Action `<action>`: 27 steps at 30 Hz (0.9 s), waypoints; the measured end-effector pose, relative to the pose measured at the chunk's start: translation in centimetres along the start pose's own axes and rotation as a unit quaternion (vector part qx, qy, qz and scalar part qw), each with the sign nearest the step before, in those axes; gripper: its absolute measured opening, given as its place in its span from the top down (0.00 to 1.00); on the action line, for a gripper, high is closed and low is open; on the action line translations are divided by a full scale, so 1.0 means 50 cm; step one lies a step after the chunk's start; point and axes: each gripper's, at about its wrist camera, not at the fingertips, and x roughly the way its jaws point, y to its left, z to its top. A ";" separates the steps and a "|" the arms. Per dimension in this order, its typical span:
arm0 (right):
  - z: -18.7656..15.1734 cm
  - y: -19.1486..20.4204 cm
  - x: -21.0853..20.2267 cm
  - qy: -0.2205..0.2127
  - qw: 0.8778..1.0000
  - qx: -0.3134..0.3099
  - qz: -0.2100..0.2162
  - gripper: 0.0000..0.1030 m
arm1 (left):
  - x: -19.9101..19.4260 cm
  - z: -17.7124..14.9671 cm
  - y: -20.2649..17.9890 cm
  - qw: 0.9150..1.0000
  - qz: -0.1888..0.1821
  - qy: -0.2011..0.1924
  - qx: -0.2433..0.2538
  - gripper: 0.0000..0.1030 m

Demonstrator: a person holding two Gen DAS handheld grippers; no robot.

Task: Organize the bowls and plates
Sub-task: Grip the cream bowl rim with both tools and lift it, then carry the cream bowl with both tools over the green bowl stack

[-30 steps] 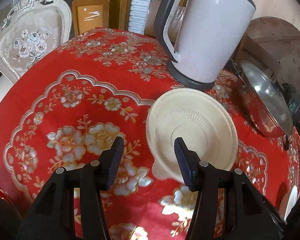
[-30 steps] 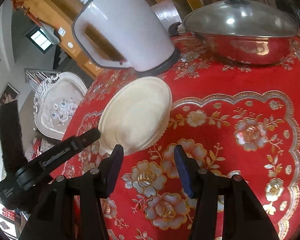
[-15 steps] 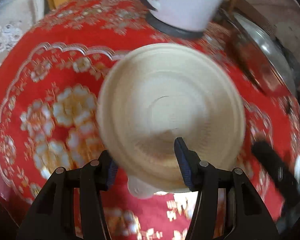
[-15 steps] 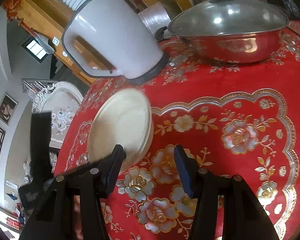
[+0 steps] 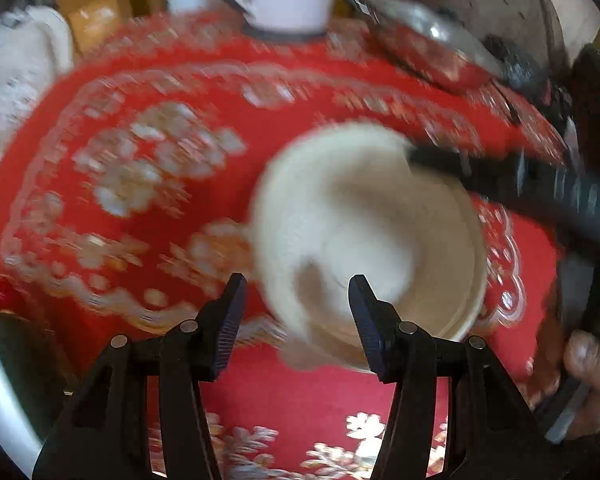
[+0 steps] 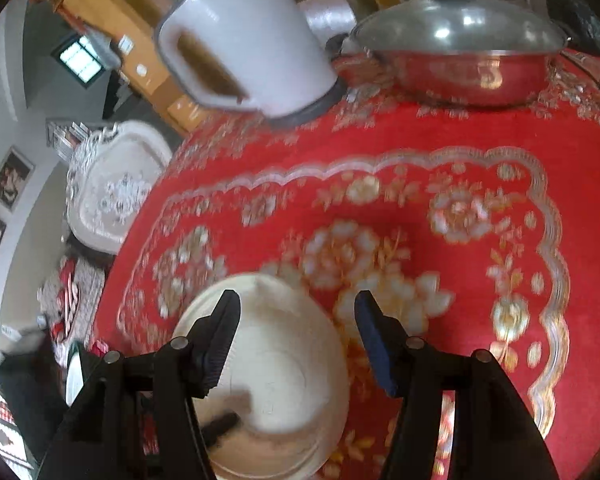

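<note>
Both grippers, left (image 5: 296, 312) and right (image 6: 298, 334), are spread wide with nothing pinched, hovering right over the cream bowl (image 6: 276, 376) on the red tablecloth (image 6: 420, 208), white kettle (image 6: 252, 36) and lidded wok (image 6: 460, 60) further back.

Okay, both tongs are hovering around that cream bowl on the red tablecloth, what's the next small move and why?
Probably ease the left tongs forward and close them on the near rim of the cream bowl. Their jaws are open, with the rim already sitting between them. The right tongs are also open above the bowl and grip nothing. The image is motion-blurred, so slowing down first seems wise.
</note>
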 end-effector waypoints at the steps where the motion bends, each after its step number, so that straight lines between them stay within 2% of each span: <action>1: -0.007 0.002 0.000 0.005 1.000 -0.001 -0.003 0.42 | -0.003 0.005 0.009 1.000 0.009 -0.009 -0.006 0.48; 5: -0.035 0.006 -0.004 0.016 1.000 -0.015 -0.015 0.42 | 0.036 0.032 0.043 0.999 0.023 -0.010 -0.037 0.48; 9: -0.047 0.001 0.007 0.018 0.999 -0.019 -0.026 0.42 | 0.083 0.027 0.050 0.999 0.009 0.010 -0.046 0.48; 10: -0.051 0.000 0.014 0.022 0.999 -0.020 -0.024 0.42 | 0.080 0.024 0.042 0.999 0.011 0.000 -0.039 0.48; 12: -0.060 0.004 0.017 0.024 0.999 -0.023 -0.021 0.43 | 0.083 0.017 0.032 0.999 -0.003 0.001 -0.033 0.52; 14: -0.073 0.019 0.016 0.024 0.999 -0.037 -0.021 0.45 | 0.079 0.010 0.016 1.000 0.003 0.003 -0.018 0.72; 15: -0.079 0.029 0.014 0.024 0.999 -0.042 -0.020 0.46 | 0.074 0.005 0.013 1.000 0.012 0.004 -0.017 0.73; 18: -0.097 0.056 -0.001 0.007 0.997 -0.059 -0.039 0.47 | 0.062 -0.005 0.016 1.000 0.006 0.005 -0.019 0.73; 27: -0.122 0.091 -0.031 -0.009 0.997 -0.065 -0.042 0.47 | -0.003 -0.033 0.023 1.000 0.012 -0.018 -0.017 0.73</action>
